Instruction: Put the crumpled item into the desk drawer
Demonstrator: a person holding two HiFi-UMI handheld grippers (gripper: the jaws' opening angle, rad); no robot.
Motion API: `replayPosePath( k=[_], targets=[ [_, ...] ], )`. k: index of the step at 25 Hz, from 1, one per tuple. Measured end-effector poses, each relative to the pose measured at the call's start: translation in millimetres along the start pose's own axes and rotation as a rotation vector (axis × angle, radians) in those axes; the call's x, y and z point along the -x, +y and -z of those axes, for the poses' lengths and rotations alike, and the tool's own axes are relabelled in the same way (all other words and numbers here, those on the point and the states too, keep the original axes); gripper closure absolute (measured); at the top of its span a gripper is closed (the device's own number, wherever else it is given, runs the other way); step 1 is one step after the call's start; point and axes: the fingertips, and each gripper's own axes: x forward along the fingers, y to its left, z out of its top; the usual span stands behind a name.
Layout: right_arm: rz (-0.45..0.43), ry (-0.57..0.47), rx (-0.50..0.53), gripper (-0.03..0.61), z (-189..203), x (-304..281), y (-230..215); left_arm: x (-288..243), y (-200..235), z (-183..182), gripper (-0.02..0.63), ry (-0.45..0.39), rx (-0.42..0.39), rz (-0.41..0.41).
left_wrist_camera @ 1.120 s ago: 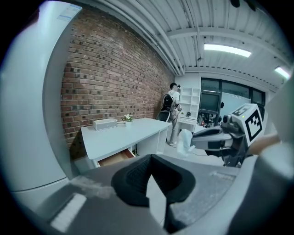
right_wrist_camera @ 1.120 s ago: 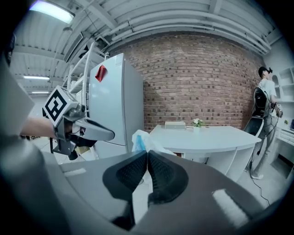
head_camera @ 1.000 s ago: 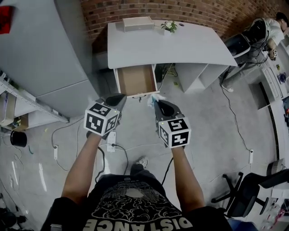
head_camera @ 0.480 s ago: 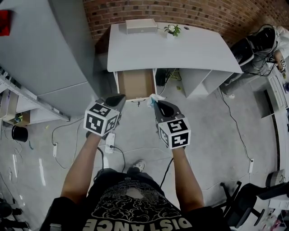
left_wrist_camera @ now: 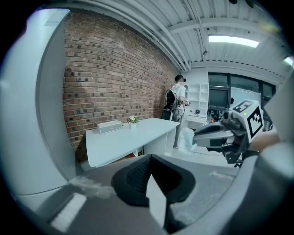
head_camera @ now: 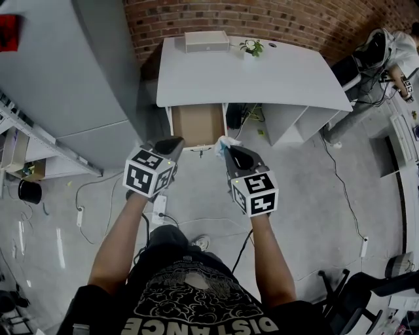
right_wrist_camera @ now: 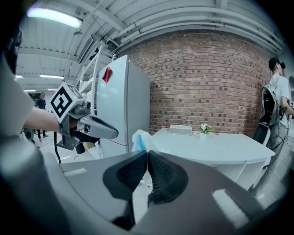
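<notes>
The desk point(head_camera: 262, 72) is a smooth pale grey slab with a curved front edge, set against a rough red brick wall point(head_camera: 275, 16). At the back of its top sit a flat rectangular box point(head_camera: 206, 40) and a small leafy plant point(head_camera: 251, 46). Under the desk's left end the drawer point(head_camera: 198, 124) is pulled out, a square tray with white walls and a matte brown bottom.

The right gripper point(head_camera: 228, 150) hangs just in front of the desk. Its ribbed black pads point(right_wrist_camera: 158, 176) are clenched on the crumpled item point(head_camera: 224, 142), a wrinkled wad of thin white material with a blue streak. The wad bulges out past the jaw tips. Seen from above, it lies at the front right corner of the desk's open drawer, in the air and not yet inside the tray.

The left gripper point(head_camera: 173, 141) is level with the right one, in front of the drawer's left half and well short of the desk. Its textured pads meet at the tips with nothing between them.

Each gripper carries a white cube printed with black square markers, and bare forearms lead back from both. The floor before the desk is dull grey concrete crossed by thin cables point(head_camera: 340, 176).
</notes>
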Motion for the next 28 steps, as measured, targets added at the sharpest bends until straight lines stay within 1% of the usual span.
replayPosePath(
  k=[9,15,20,28],
  targets=[
    [-0.012,-0.002,0.003,0.572,0,-8,3,4,7,4,0.611,-0.003,0.02,-0.017],
    [-0.008,0.005,-0.002,0.572,6,-25,-1,-8,13,10,0.611,0.005,0.009,-0.004],
    [-0.016,0.023,0.001,0.572,14,-55,-11,-27,35,14,0.611,0.005,0.017,-0.005],
    [-0.018,0.08,-0.034,0.572,30,-110,-34,-75,77,21,0.611,0.04,0.042,-0.002]
  ],
)
